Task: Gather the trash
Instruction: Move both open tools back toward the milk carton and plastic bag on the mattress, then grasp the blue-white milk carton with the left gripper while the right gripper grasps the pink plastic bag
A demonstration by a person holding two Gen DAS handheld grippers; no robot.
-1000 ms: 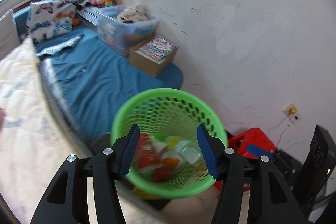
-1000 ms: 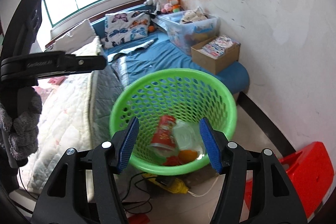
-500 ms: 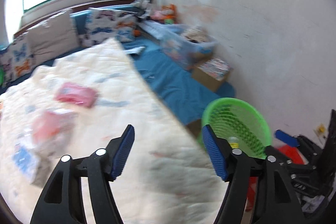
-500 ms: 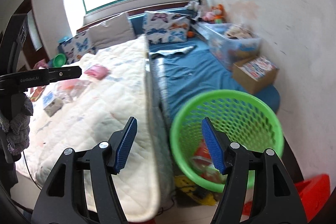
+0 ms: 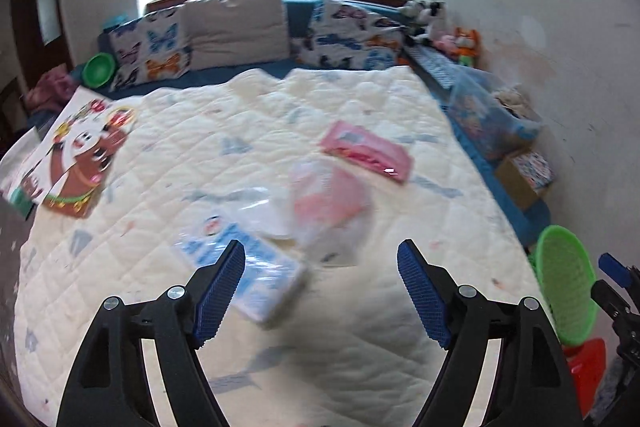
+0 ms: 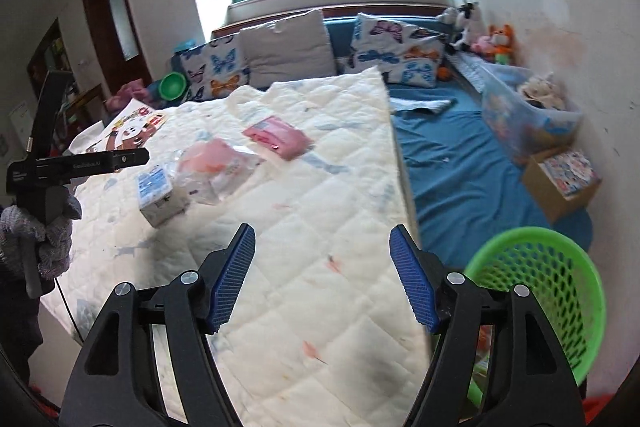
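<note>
Lying on the white quilt (image 5: 360, 367) in the middle of my left view is the trash: a blurred blue-and-white carton (image 5: 244, 271) just above my lower-left pad, a crumpled clear bag with something pink inside (image 5: 328, 203) touching its upper right side, and a flat pink packet (image 5: 366, 151) a little further up and right. In my right view the same three sit in the left-centre of the frame: carton (image 6: 160, 197), clear bag (image 6: 216, 167) and pink packet (image 6: 278, 135), well above my tongs.

My left tongs (image 5: 320, 291) are opening, jaws apart with nothing between them but quilt. My right tongs (image 6: 322, 275) are opening too, also empty, over bare quilt near the bed's edge.

The green basket (image 6: 536, 243) stands at the lower right of my right view, beside the bed on the blue sheet's side, with some bits showing low inside it. In my left view the basket (image 5: 564, 291) is at the right edge. My gloved left hand (image 6: 36, 239) shows at the left edge of the right view, gripping its handle.

A cartoon picture board (image 5: 76, 163) lies on the quilt at the left. Butterfly pillows (image 5: 148, 47) line the top under the window.
</note>
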